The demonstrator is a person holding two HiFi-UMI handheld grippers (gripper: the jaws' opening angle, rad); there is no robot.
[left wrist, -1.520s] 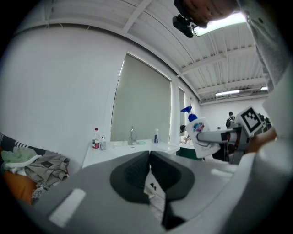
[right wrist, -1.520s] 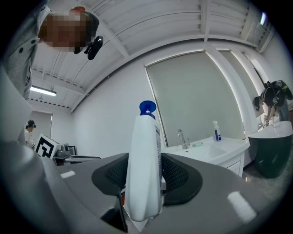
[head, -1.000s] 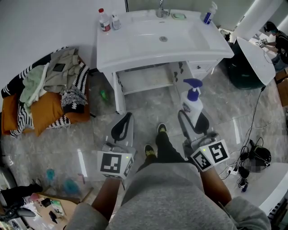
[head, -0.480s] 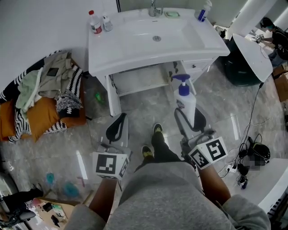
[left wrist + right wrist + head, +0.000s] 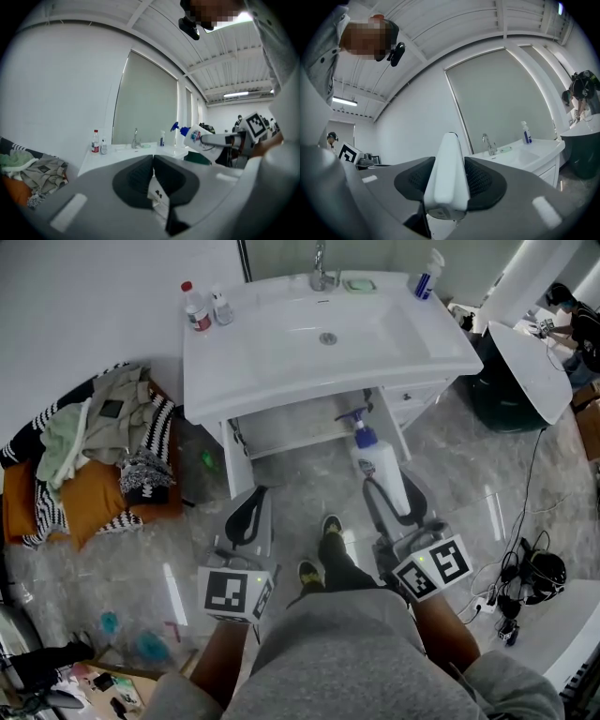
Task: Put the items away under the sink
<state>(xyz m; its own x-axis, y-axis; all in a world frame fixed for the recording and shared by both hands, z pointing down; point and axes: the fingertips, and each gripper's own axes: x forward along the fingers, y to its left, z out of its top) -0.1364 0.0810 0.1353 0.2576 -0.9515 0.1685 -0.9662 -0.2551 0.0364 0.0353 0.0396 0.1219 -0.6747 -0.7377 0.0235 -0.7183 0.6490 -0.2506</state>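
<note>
A white pump bottle with a blue pump [image 5: 377, 467] is held in my right gripper [image 5: 388, 495], which is shut on its body; the pump points at the open shelf [image 5: 298, 424] under the white sink [image 5: 281, 357]. In the right gripper view the bottle [image 5: 447, 171] fills the gap between the jaws. My left gripper [image 5: 249, 516] hangs beside it on the left, shut with nothing in it; in its own view the left gripper [image 5: 153, 172] has its jaws pressed together, and the bottle [image 5: 199, 136] shows off to the right.
On the sink top stand a red-capped bottle [image 5: 194, 307], a small bottle [image 5: 221, 307], a faucet [image 5: 320, 273], a green soap dish [image 5: 359, 283] and a blue spray bottle [image 5: 427, 276]. A clothes pile [image 5: 94, 446] lies left. A dark bin [image 5: 511, 395] and cables [image 5: 525, 582] are right.
The right gripper has carried the pump bottle forward and lower, tipping it towards the opening under the sink. The left gripper has stayed shut and moved little.
</note>
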